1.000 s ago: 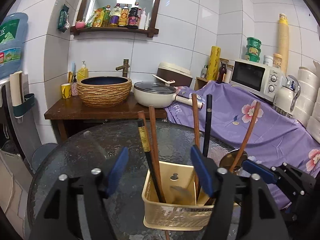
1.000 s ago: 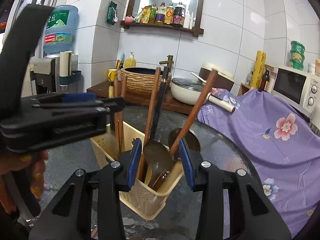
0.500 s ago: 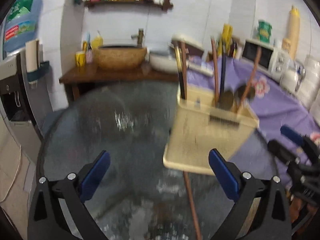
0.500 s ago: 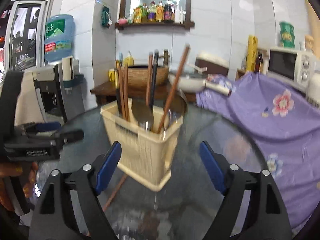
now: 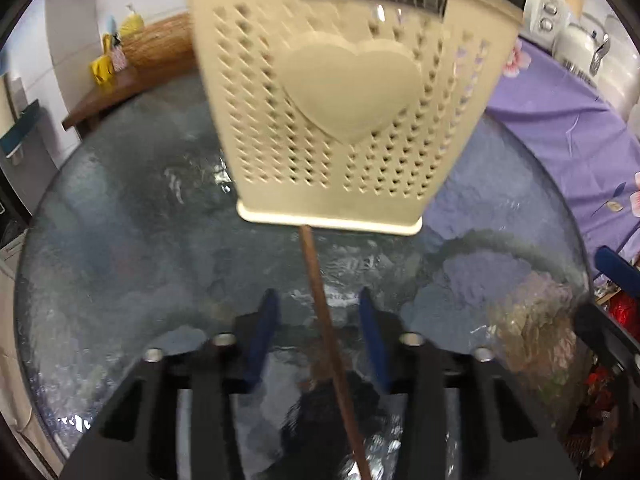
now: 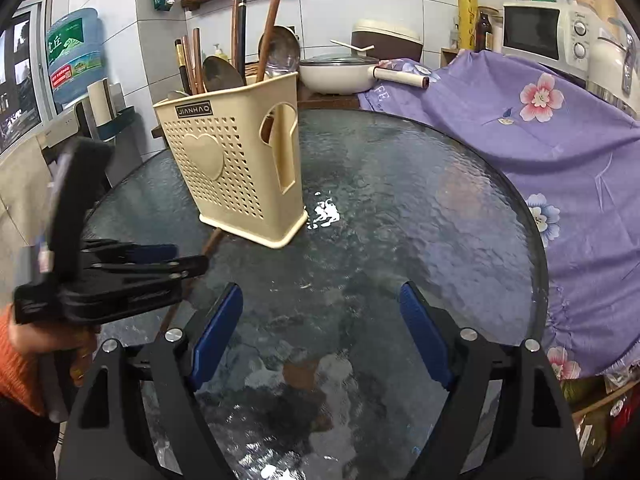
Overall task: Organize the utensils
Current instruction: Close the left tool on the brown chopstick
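Closing left gripper point(image 5: 320, 344) fingers around loose chopstick point(image 5: 316, 280) beside holder point(image 5: 340, 100), not yet pinching; right gripper point(image 6: 320, 328) spread, empty; next, lifting into holder.

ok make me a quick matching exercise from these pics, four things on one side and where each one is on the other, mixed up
Things:
1. loose chopstick
2. utensil basket
3. white pan
4. microwave

Places:
A. upright on the glass table
B. behind the purple floral cloth, far right
C. flat on the glass, between the left gripper fingers
D. on the wooden counter behind the table

Pairs: 1-C, 2-A, 3-D, 4-B
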Demonstrator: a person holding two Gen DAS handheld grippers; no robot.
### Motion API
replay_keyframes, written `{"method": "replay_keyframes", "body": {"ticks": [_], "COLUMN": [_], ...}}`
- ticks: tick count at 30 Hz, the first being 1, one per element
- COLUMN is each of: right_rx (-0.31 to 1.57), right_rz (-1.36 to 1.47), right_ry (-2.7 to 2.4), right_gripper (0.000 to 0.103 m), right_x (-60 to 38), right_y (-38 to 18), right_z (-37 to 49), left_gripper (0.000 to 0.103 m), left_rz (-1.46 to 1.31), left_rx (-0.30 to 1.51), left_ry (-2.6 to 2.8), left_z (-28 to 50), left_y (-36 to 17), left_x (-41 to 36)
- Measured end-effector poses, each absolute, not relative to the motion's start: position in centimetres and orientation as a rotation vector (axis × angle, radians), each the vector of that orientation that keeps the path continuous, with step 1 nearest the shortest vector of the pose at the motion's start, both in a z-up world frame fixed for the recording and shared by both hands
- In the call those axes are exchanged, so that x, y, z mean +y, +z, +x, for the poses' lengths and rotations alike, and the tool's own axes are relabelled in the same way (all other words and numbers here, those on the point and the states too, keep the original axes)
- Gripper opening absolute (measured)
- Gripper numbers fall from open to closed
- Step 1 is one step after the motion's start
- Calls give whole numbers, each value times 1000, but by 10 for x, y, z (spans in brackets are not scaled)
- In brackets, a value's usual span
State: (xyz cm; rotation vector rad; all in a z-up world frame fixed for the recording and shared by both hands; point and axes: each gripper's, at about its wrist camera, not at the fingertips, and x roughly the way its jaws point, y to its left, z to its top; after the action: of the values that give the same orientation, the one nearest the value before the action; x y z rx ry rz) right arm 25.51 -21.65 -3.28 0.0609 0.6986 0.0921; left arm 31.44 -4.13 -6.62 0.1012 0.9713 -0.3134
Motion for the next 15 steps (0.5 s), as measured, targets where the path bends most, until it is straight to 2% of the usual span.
{"method": "replay_keyframes", "body": {"ticks": [5,10,15], "right_rx": [704,712,727], "right_rz": [60,64,66], "right_ry": [95,101,103], "right_gripper": [80,80,80], "right_x": [-218,-217,-214], "right_y": [-34,-36,-41], "right_z": [254,256,259], "left_gripper": [21,10,8], "left_rz": [131,152,142], "left_rx": [971,962,949], "left_ry": [-305,-273,-264], "left_z": [320,324,330], "left_y": [-67,-67,-68], "left_x": [-50,-49,-49]}}
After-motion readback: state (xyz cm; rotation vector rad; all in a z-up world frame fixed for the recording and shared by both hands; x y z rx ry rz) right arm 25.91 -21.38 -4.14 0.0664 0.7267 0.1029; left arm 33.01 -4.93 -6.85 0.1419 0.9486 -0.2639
